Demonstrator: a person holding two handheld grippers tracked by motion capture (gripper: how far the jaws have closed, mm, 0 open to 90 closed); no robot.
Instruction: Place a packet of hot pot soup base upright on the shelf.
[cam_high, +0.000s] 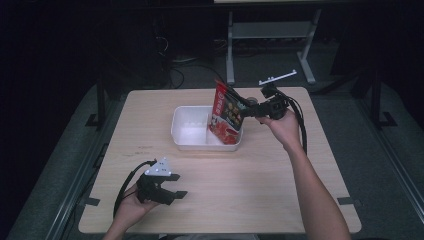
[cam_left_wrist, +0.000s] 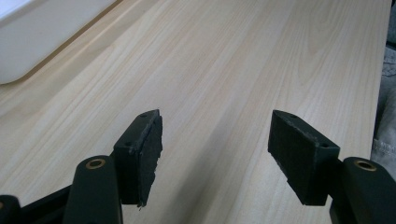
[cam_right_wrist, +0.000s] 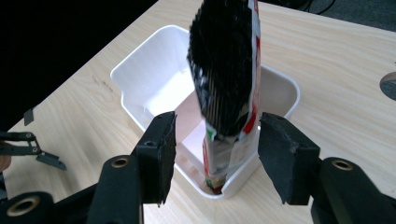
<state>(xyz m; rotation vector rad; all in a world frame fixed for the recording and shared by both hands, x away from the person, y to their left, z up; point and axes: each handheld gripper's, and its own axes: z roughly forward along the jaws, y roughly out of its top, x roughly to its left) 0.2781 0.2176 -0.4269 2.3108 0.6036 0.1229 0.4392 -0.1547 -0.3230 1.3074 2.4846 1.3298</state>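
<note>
- Standing upright in a white divided bin (cam_high: 190, 131), a red snack packet (cam_high: 225, 114) sits in the bin's right-hand compartment in the high view, its top leaning a little toward the left.
- The bin rests on a light wooden table (cam_high: 250, 185), near the middle of the far half.
- The right gripper (cam_high: 243, 107) reaches in from the right at the packet's upper part; the right hand (cam_high: 284, 125) holds it above the table.
- In the right gripper view its jaws stand apart on either side of the packet (cam_right_wrist: 229, 84), with a gap on each side, so the tool is released and not pinching it.
- The packet's lower end goes down inside the bin (cam_right_wrist: 154, 70) near its closest wall.
- The left gripper (cam_high: 175, 185) lies low over the near left part of the table, held by the left hand (cam_high: 131, 206), well apart from the bin.
- In the left gripper view its jaws are spread wide over bare wood (cam_left_wrist: 224, 70) with nothing between them; a corner of the bin (cam_left_wrist: 42, 32) shows at upper left.
</note>
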